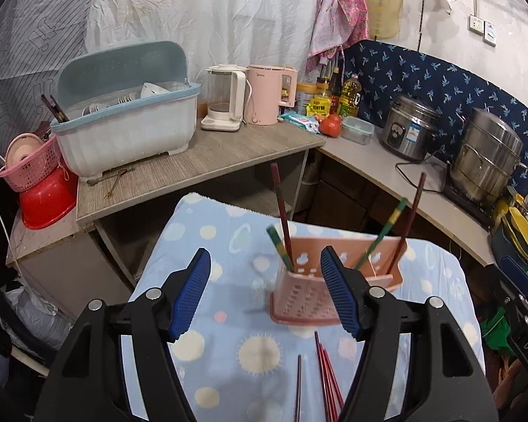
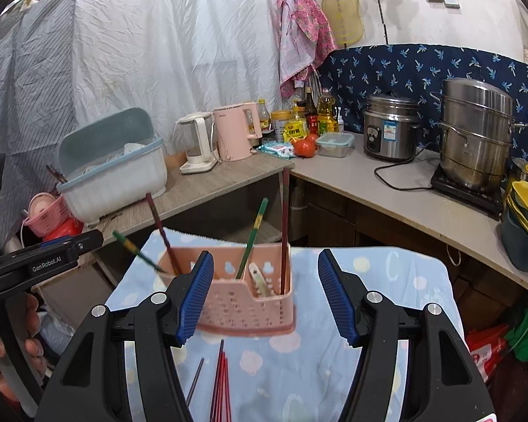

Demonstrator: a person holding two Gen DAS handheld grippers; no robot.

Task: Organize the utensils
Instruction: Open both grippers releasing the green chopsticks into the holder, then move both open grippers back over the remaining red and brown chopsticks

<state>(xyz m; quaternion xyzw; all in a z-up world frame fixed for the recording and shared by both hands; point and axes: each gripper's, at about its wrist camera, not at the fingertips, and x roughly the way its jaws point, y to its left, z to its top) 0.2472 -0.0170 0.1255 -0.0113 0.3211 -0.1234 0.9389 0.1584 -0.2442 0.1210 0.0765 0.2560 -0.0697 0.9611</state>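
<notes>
Left tool (image 1: 265, 292) spread and empty, aimed level at the pink holder (image 1: 304, 299), right tool (image 2: 262, 295) likewise spread, holder on the blue cloth (image 1: 214, 316) with chopsticks (image 2: 283, 228) upright inside, red chopsticks (image 2: 221, 387) flat before it.

Ahead of the black left claw (image 1: 265, 292) with ribbed blue pads (image 1: 190, 292) stands a salmon-pink perforated holder (image 2: 243, 299). In it lean dark red chopsticks (image 2: 284, 232) and green ones banded yellow (image 2: 253, 235). Under both claws lies a pale blue cloth (image 2: 387, 281) dotted with cream suns and pink spots. Bright red chopsticks (image 2: 221, 387) lie just below the right claw (image 2: 262, 299).
</notes>
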